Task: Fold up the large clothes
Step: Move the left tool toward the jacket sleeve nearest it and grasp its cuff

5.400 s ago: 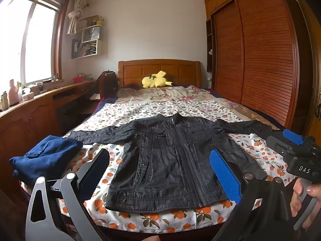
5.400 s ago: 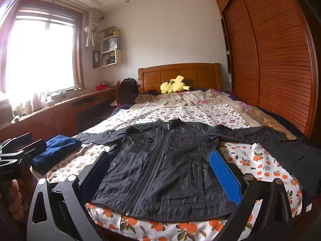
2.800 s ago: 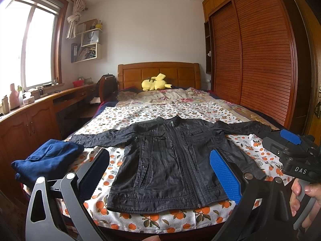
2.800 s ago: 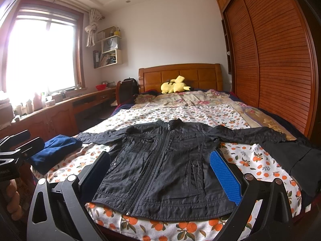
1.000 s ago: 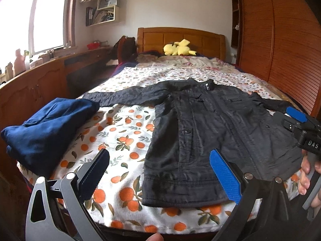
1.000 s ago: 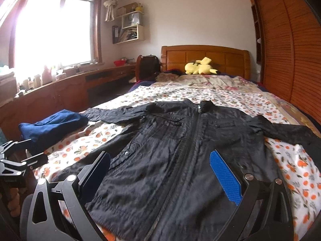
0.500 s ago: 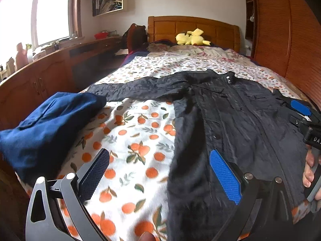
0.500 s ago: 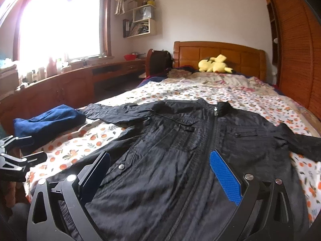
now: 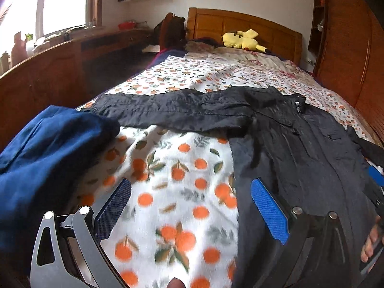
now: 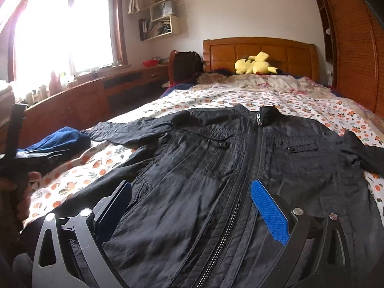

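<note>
Each gripper has grey-black triangular finger frames with round silver screws and textured blue pads (image 9: 268, 210). Bare fingertips, possibly the right hand (image 9: 370, 246), show at lower right.

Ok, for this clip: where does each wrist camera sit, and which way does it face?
Left wrist: low over the bed's near left part, facing the headboard; open left gripper, fingers of a hand at the right edge.
Right wrist: low over the black jacket's front, facing the headboard; open right gripper.
Shared: jacket, blue garment, yellow plush.
</note>
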`<state>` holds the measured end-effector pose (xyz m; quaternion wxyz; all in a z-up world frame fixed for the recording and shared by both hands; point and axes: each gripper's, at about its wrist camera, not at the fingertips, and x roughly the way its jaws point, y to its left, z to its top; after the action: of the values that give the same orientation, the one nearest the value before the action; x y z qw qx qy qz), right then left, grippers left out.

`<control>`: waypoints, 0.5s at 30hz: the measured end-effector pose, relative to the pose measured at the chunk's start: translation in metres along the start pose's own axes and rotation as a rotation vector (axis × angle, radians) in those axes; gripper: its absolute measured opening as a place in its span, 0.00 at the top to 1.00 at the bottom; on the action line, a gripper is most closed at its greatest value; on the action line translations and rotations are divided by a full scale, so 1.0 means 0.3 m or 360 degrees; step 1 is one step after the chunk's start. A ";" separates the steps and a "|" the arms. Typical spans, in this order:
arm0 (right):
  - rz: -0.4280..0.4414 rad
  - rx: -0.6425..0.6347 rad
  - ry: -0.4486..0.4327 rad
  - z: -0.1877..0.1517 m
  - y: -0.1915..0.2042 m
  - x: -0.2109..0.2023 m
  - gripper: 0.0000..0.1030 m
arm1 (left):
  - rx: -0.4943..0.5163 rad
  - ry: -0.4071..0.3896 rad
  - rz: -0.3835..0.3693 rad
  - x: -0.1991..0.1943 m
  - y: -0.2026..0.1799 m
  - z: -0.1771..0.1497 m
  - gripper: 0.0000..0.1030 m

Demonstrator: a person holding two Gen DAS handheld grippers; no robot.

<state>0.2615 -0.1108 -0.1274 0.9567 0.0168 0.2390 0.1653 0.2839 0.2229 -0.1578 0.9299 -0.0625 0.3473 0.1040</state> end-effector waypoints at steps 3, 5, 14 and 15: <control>-0.0020 -0.0026 0.0002 -0.003 0.005 0.002 0.07 | 0.0003 0.0037 -0.0018 0.082 0.015 0.053 0.02; -0.0024 -0.0037 0.0014 -0.003 0.007 0.012 0.07 | -0.0011 0.0055 -0.0022 0.130 0.029 0.088 0.02; -0.0029 -0.0047 0.0057 -0.010 0.006 0.044 0.07 | -0.0085 0.0134 0.0004 0.330 0.111 0.220 0.08; -0.0026 -0.0046 0.0058 -0.012 0.007 0.044 0.07 | -0.0103 0.0145 0.0007 0.349 0.120 0.231 0.10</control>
<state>0.2701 -0.1047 -0.1364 0.9537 -0.0020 0.2541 0.1612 0.3963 0.2865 -0.1764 0.9104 -0.0964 0.3858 0.1142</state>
